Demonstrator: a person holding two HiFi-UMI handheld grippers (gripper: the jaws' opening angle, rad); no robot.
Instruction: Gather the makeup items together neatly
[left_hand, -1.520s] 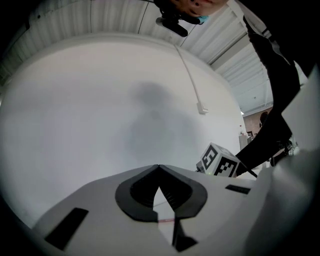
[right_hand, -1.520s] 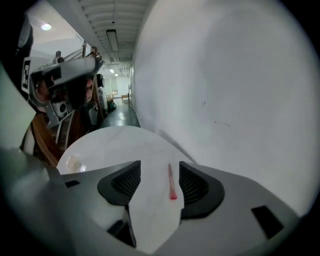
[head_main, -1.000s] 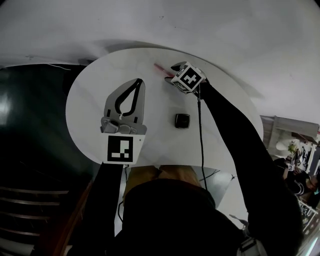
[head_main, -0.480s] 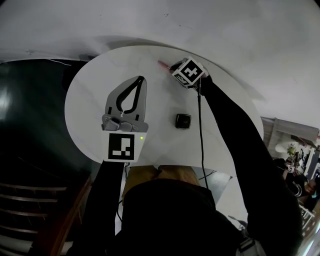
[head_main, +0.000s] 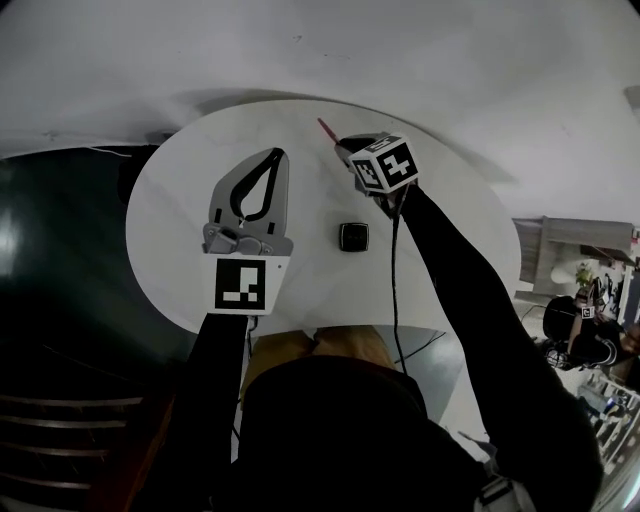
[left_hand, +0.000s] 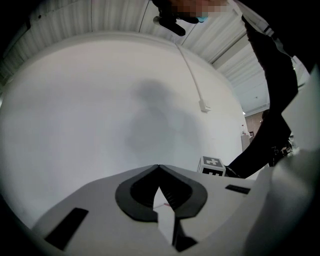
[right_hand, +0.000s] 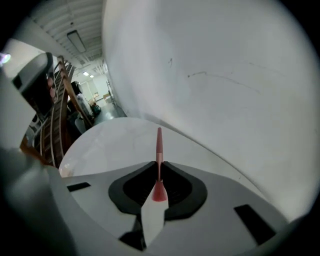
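While right gripper (right_hand: 159, 168), jaws just drawn together, pinches a pink pencil (right_hand: 159, 142), left gripper (left_hand: 158, 167) tips meeting, empty, black compact (head_main: 353, 236) between both claws.

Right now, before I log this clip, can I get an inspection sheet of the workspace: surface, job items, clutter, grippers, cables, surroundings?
Surface: round white table.
Job's things: slim pink pencil, gripped near its thick end by the right gripper; small black compact, lying flat near the table's middle.
Clutter: nothing seen.
Grippers: left gripper shut and empty, held over the table; right gripper, jaws have just been closing and are now clamped on the pencil.
Cables: black cable runs from the right gripper down along the sleeve.
Surroundings: white wall beyond the table; dark area to the left.
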